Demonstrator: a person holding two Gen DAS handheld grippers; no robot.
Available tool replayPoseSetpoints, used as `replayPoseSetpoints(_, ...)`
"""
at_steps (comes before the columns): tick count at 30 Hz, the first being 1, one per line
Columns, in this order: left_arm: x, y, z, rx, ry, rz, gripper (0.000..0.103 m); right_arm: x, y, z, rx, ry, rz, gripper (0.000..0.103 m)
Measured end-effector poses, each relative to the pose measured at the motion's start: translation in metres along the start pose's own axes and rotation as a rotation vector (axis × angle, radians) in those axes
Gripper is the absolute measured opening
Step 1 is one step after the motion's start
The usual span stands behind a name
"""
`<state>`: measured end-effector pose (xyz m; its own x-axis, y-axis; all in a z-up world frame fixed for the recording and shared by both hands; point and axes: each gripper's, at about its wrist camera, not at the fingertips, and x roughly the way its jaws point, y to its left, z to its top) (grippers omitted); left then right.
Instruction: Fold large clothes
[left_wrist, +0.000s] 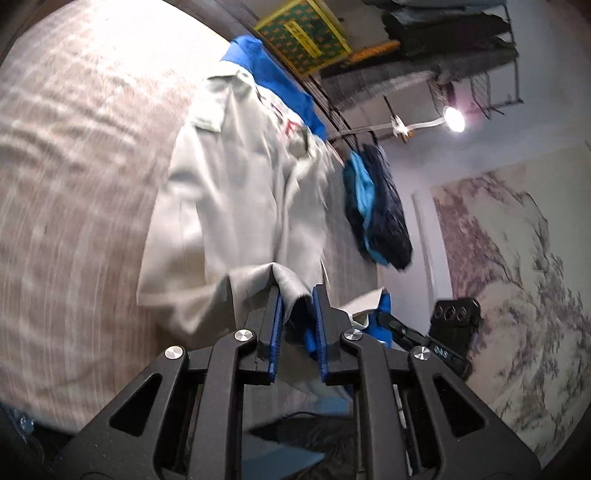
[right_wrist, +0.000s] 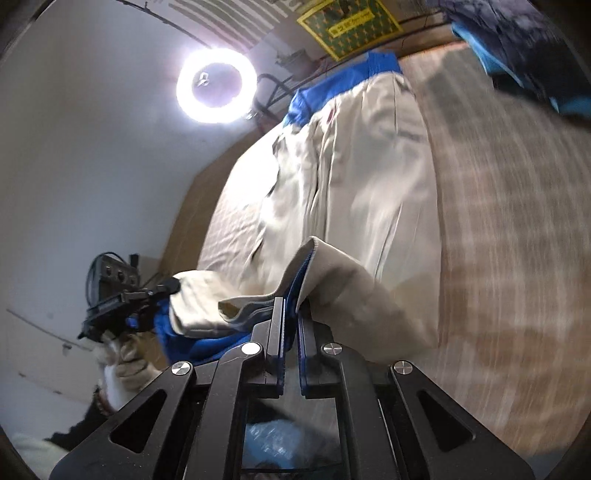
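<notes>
- One large garment (left_wrist: 229, 192), pale grey-beige with blue collar and lining, lies stretched along the striped, woven bedspread (left_wrist: 74, 184).
- One more bundle of clothes (left_wrist: 376, 214), dark navy and bright blue, sits at the far right.
- Two tools here: the left tool (left_wrist: 297, 295) is clamped on a folded hem of the garment, blue ribbed pads pinching cloth.
- The right tool (right_wrist: 291, 306) is nearly together, gripping the garment's near edge; a gloved hand (right_wrist: 125, 362) holds the other one.
</notes>
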<state>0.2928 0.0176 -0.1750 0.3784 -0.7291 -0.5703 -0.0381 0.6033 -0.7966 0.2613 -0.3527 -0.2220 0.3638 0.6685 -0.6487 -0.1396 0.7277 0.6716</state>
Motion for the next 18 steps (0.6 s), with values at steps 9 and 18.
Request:
replayPoseSetpoints(9,0.053,0.027,0.062,-0.056,-0.047,0.129,0.006,0.043,-0.037,0.066,0.104,-0.049,-0.121,0.004)
replayPoseSetpoints(18,0.052,0.035,0.078,-0.021,-0.084,0.166,0.027,0.073,-0.061,0.091,0.159,-0.018,-0.158,0.007)
